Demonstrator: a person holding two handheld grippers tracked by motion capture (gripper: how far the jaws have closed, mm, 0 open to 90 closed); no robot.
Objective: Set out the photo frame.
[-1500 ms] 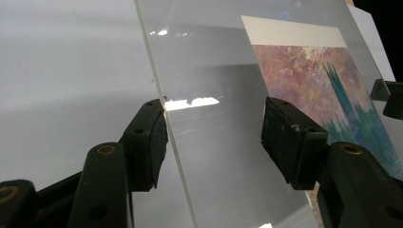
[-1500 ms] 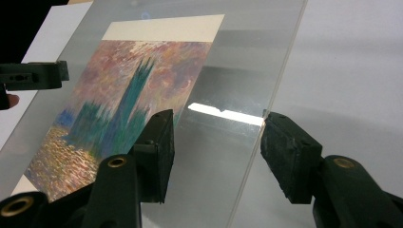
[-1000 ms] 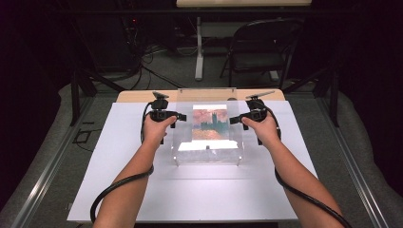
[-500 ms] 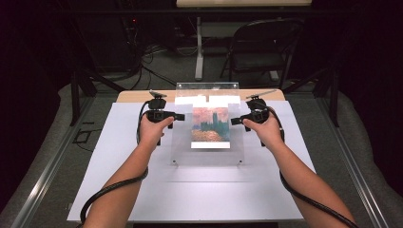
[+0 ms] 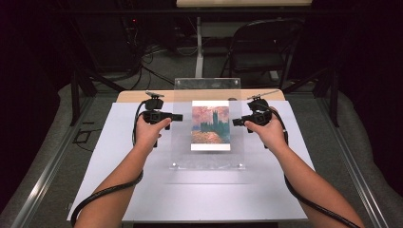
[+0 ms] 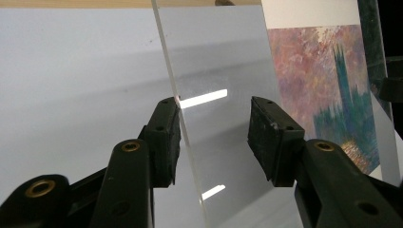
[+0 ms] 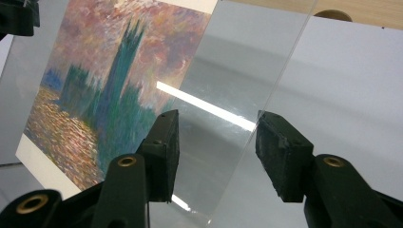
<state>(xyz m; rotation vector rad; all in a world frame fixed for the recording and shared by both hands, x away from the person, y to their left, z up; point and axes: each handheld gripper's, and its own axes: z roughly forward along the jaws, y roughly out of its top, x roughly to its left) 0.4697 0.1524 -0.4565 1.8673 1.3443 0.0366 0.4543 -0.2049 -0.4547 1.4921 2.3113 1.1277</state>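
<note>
High view has the clear acrylic sheet (image 5: pixel 207 124) carrying a painted print now tipped nearly upright from the tabletop (image 5: pixel 142 190) middle, its side edges between the spread left gripper (image 5: pixel 177 117) and right gripper (image 5: pixel 236 122), so the lift is underway.

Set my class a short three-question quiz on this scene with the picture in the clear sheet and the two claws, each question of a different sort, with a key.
1. True or false: the jaws of the left claw stand apart, with the edge of the clear sheet between them.
2. Choose one. The print shows: A, a bowl of fruit; B, dark towers above water under a pinkish sky; C, a portrait.
3. Fill the gap: the right claw is ___ (open or shut).

Key: 1 true; 2 B; 3 open.
</note>
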